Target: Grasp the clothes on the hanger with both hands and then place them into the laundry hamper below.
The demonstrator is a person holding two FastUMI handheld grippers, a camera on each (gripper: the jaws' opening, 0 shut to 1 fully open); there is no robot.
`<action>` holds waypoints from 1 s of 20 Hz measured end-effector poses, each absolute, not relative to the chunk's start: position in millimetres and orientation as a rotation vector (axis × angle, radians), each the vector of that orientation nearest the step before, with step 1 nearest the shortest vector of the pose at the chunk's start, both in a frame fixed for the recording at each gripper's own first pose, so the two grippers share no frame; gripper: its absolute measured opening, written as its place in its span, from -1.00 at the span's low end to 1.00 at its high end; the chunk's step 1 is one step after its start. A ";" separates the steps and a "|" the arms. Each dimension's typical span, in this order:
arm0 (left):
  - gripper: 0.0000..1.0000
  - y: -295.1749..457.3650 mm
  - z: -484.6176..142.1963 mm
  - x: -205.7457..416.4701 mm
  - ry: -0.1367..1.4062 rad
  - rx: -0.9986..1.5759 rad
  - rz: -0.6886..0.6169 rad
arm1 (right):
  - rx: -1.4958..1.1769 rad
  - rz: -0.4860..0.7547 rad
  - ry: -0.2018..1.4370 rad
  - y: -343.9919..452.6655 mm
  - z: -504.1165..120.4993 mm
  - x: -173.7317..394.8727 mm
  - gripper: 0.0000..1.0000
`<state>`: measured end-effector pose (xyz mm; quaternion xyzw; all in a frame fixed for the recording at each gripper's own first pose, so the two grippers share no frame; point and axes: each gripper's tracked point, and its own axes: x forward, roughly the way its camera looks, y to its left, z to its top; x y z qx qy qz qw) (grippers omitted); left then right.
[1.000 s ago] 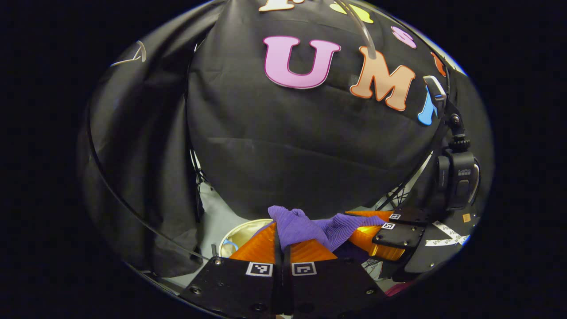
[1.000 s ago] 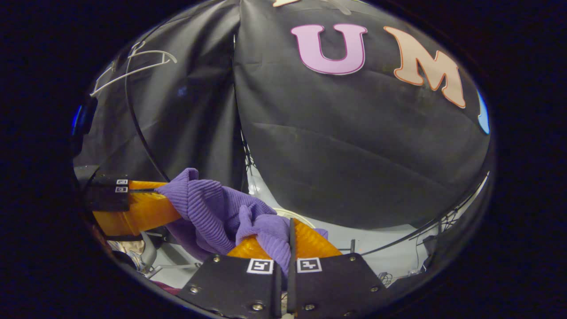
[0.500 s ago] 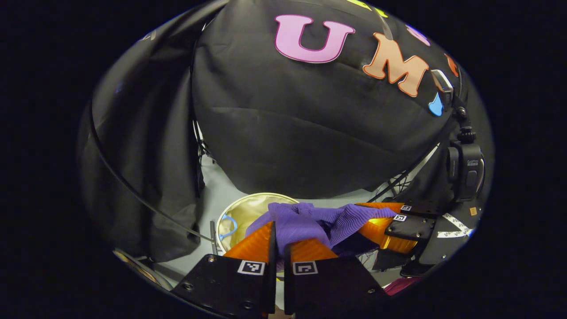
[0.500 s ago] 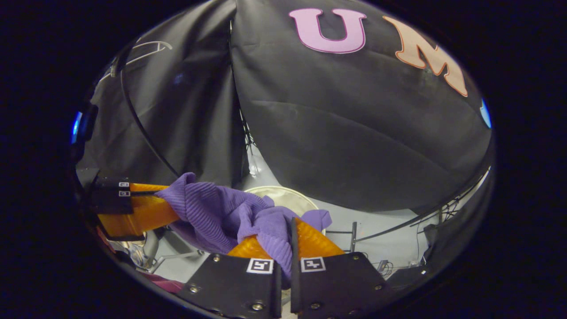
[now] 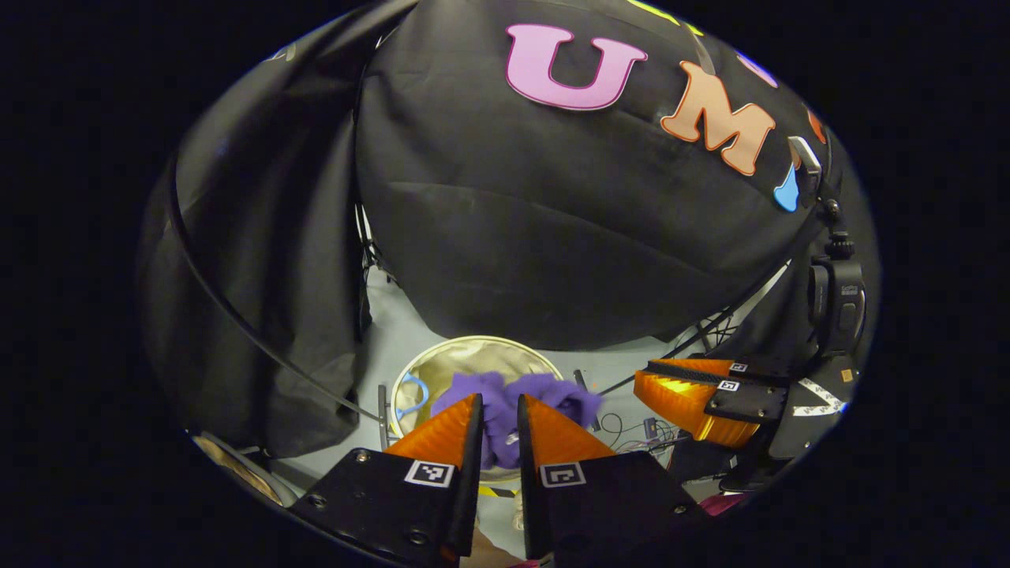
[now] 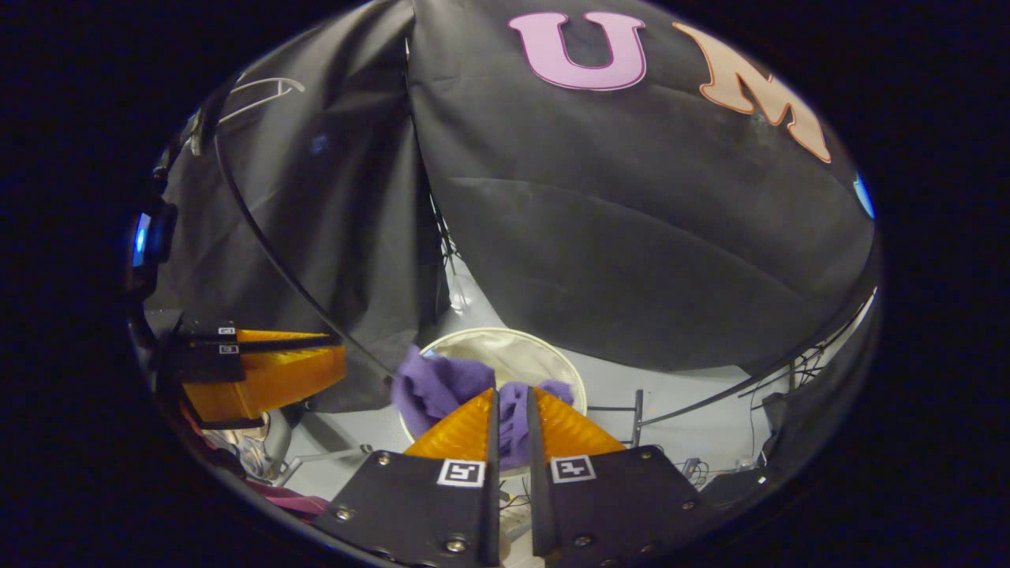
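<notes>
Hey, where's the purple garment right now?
The purple garment lies bunched in the round laundry hamper on the floor, low centre in both gripper views, just beyond each claw's fingertips and below the black cloth wall.

no readable text stood anywhere; the square coded markers (image 5: 429, 473) on the gripper bodies carried patterns, not words.

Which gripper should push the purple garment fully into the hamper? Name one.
Left, probably: in the right gripper view a fold of the purple garment lies over the hamper rim on the left gripper's side.
</notes>
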<state>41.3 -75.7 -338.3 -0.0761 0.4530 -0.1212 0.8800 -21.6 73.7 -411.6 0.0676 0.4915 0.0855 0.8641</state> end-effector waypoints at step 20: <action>-0.48 -107.0 -209.0 74.5 0.676 -0.148 -0.342 | 0.187 0.075 0.744 39.1 -277.3 19.3 -0.67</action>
